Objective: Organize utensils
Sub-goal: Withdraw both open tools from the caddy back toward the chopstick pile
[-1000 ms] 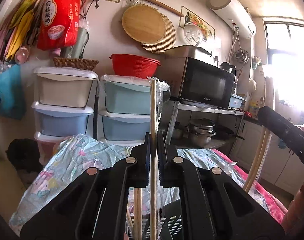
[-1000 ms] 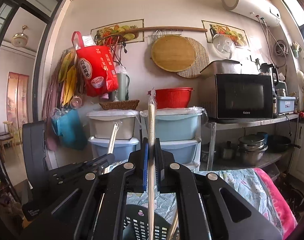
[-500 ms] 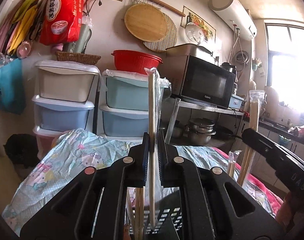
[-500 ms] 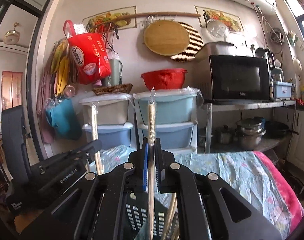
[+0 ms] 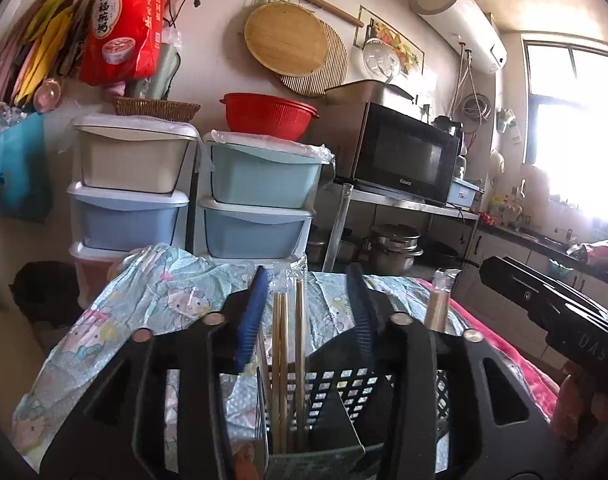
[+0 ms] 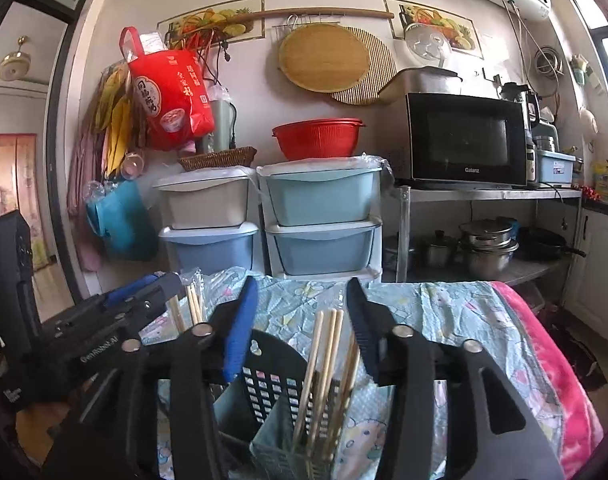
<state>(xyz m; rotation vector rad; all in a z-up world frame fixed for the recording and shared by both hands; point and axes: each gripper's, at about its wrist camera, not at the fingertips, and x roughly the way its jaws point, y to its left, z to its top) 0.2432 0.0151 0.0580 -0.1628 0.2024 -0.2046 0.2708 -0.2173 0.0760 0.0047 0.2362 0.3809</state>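
A black perforated utensil holder [image 5: 344, 400] [image 6: 272, 380] stands on the table right under both grippers. Wooden chopsticks [image 5: 282, 364], some in clear plastic sleeves, stand upright in one compartment in the left wrist view. More chopsticks [image 6: 324, 368] lean in a compartment in the right wrist view. My left gripper [image 5: 308, 304] is open and empty, its jaws wide apart around the chopstick tops. My right gripper [image 6: 300, 316] is open and empty above its chopsticks. Each gripper shows in the other's view: the right one [image 5: 552, 308], the left one [image 6: 104, 320].
The table carries a light blue cartoon-print cloth [image 6: 444, 320] and a pink blanket [image 6: 552, 360] on its right side. Behind stand stacked plastic drawers [image 6: 320, 216], a red colander [image 6: 318, 138], a microwave [image 6: 464, 140] on a metal rack and pots [image 6: 488, 244] below.
Both grippers have lowered over the holder and opened. The sleeved chopsticks each one held now stand in the holder compartments, released.
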